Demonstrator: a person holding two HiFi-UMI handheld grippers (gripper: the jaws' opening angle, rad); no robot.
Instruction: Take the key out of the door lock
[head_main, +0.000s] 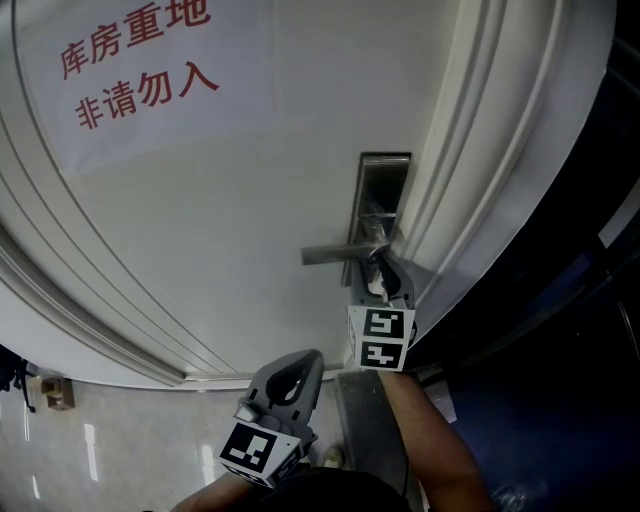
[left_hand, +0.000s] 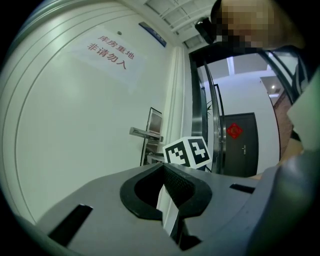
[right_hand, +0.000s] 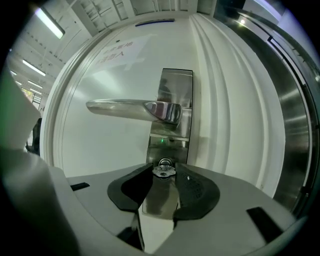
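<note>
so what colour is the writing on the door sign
Red, on a white sign; clearest in the head view.

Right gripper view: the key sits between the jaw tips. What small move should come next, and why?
Probably draw the right gripper straight back from the lock plate. Its jaw tips appear closed on both sides of the key head, under the lever handle, so only pulling remains.

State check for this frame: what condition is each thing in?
key: in the lock plate, head between the right gripper's jaws.
right gripper: shut on the key head.
left gripper: shut, empty, away from the lock plate.
door handle: level, not pressed.
green light: lit.
</note>
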